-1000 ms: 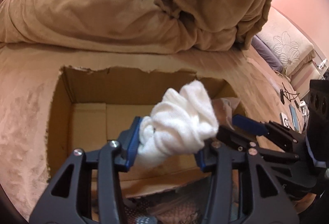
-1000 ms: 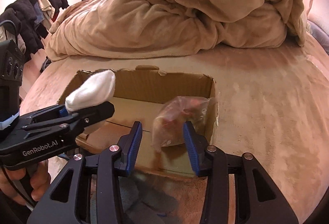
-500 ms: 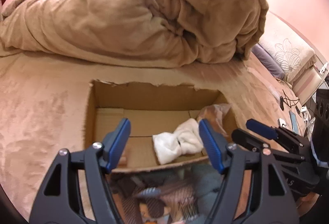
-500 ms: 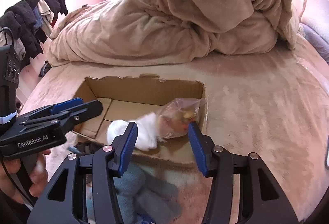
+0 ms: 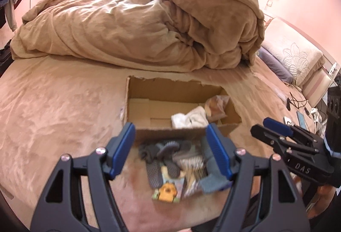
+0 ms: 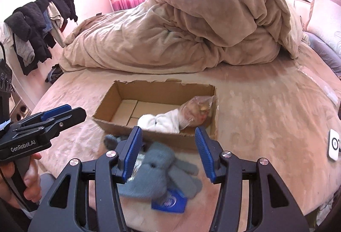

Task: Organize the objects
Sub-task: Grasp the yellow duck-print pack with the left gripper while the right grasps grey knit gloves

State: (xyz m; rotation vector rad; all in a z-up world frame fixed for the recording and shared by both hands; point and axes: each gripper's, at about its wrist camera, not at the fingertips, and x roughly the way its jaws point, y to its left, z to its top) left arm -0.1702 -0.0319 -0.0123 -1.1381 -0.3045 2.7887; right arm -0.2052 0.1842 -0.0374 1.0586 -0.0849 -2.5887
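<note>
— two grippers, both empty. the left gripper (image 5: 170, 152) has its blue pads spread apart with nothing between them, and the right gripper (image 6: 168, 152) stands parted the same way.

— where's the white sock bundle (image 6: 158, 122)?

— inside the cardboard box (image 6: 149, 91) on the bed (image 6: 266, 108), toward the box's right end, touching a clear plastic bag (image 6: 197, 111) tucked in the right corner. it lies beyond both sets of fingertips, well apart from the pads.

— and nearer the grippers?

— a pile just in front of the box's near wall: a grey-blue knit glove (image 6: 157, 176) under the right gripper, on a blue packet (image 6: 170, 202). the left wrist view shows dark socks (image 5: 164, 153) and a yellow-printed packet (image 5: 168, 192), blurred.
</note>
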